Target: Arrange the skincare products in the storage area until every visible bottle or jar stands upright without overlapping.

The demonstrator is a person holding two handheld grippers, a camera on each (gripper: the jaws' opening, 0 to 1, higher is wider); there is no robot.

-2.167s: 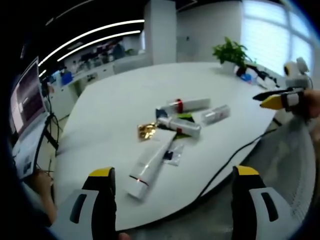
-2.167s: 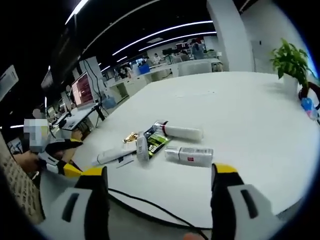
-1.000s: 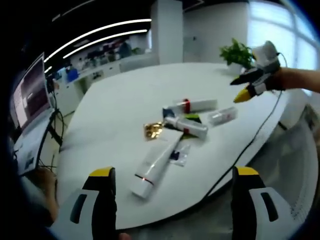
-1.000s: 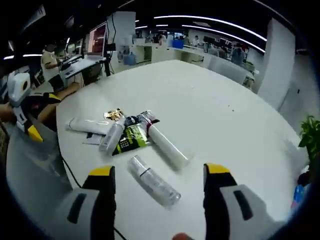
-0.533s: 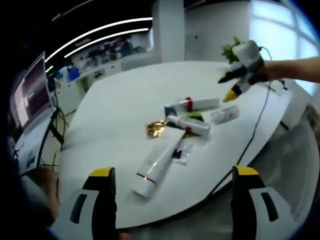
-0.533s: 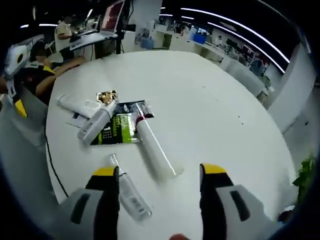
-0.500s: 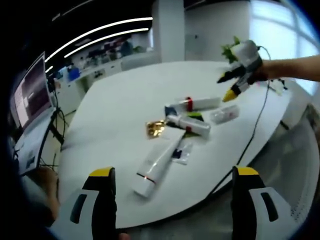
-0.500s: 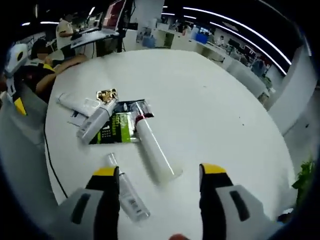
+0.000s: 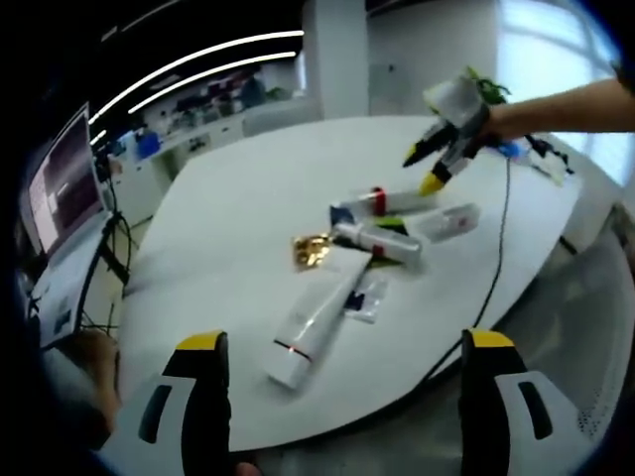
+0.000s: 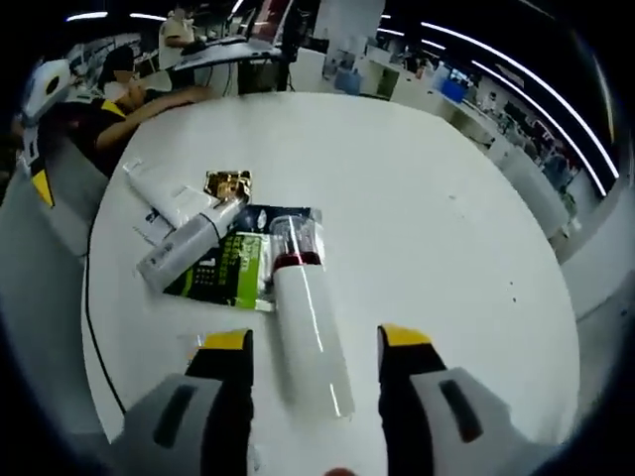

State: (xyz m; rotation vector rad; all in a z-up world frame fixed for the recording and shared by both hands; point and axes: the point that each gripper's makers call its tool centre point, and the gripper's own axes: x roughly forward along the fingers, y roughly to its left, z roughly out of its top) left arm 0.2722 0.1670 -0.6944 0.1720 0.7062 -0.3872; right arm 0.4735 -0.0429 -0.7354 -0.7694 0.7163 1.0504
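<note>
- Right gripper (image 10: 310, 342): jaws apart, hovering over the white tube with the red band (image 10: 306, 317). The tube lies flat between the two yellow-tipped jaws; can't tell if either jaw touches it. Nothing clamped.
- In the left gripper view the right gripper (image 9: 435, 169) hangs just above that tube (image 9: 382, 202), tips pointing down, a bare forearm behind it.
- Left gripper (image 9: 340, 347): jaws wide apart, holding nothing, off the near edge of the round white table (image 9: 228, 208), well clear of the products.
- All products lie flat in one cluster mid-table; none upright.
- Long white squeeze tube (image 9: 313, 322) is nearest the left gripper, lying diagonally.
- White bottle with a grey cap (image 10: 189, 243) lies across the edge of the green-and-black sachet (image 10: 226, 266).
- Clear bottle with a red label (image 9: 444, 222) lies just beside the red-band tube, on the side toward the window.
- Crumpled gold foil piece (image 10: 228, 184) sits next to the grey cap end.
- Small clear packet (image 9: 365, 297) touches the squeeze tube.
- Black cable (image 9: 493, 268) runs from the right gripper over the table edge.
- Laptop (image 9: 60, 203) with a lit screen stands at the left.
</note>
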